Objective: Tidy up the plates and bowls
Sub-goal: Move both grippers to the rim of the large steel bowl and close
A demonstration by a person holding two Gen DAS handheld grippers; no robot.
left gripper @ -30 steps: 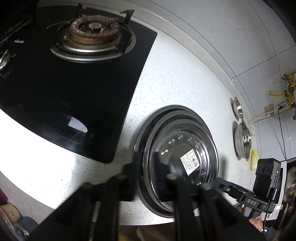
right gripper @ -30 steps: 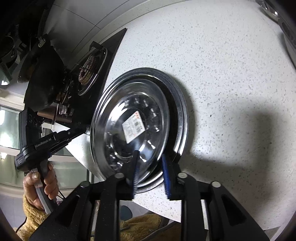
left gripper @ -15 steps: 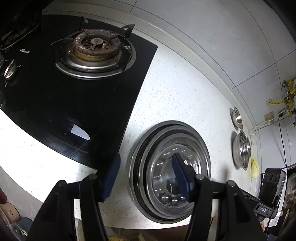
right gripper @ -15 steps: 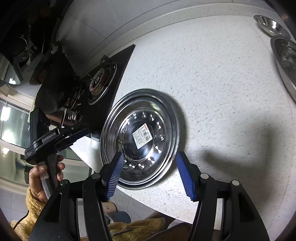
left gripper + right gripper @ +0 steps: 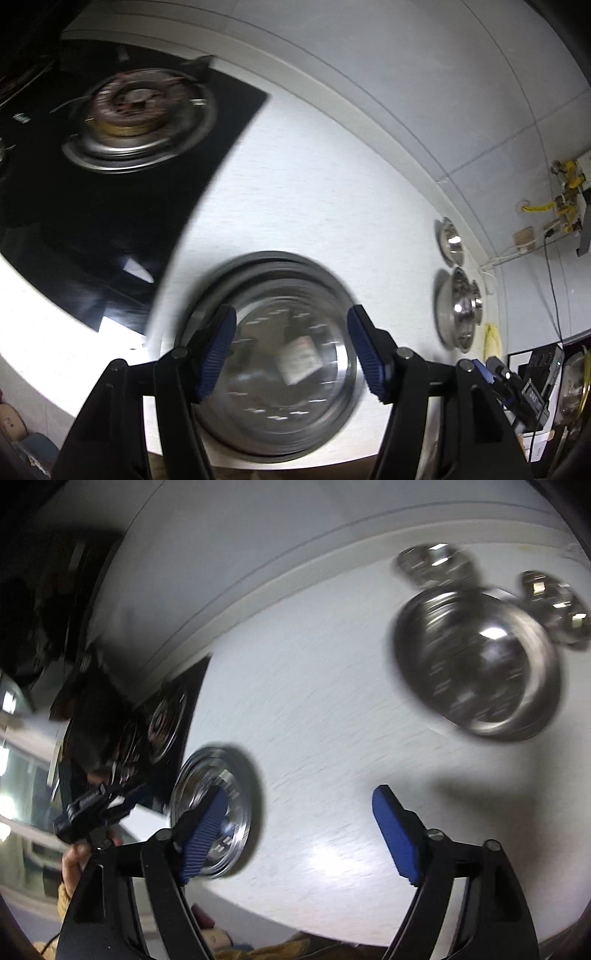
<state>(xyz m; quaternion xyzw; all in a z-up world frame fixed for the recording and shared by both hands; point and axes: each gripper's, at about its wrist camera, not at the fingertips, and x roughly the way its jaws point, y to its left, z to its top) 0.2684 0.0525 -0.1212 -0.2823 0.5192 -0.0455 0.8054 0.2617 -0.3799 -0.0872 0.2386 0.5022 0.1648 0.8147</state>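
Both grippers have let go of the stacked steel plates and pulled back from them since a second ago, when their pads were pinched on the rim.

Left wrist view: the left gripper (image 5: 291, 349) has its jaws opening, blue pads (image 5: 218, 350) wide apart with nothing pressed between them. The stack of plates (image 5: 273, 354) lies flat on the white counter (image 5: 306, 192) directly below and ahead of the fingers, a label visible in the top plate's well. Up and to the left of the gripper sits the black gas hob (image 5: 110, 192) with its burner (image 5: 136, 110). Far to the right, near the wall, are two more steel bowls (image 5: 458, 310), blurred.

Right wrist view: the right gripper (image 5: 303, 834) is also opening, and only bare counter (image 5: 317, 709) shows between its pads. The plate stack (image 5: 218, 775) sits behind the left finger, partly hidden by it. Ahead and up to the right is a large steel bowl (image 5: 480, 664), with smaller steel pieces behind it, too blurred to identify. At the left edge, a hand (image 5: 74, 860) holds the other gripper's handle.
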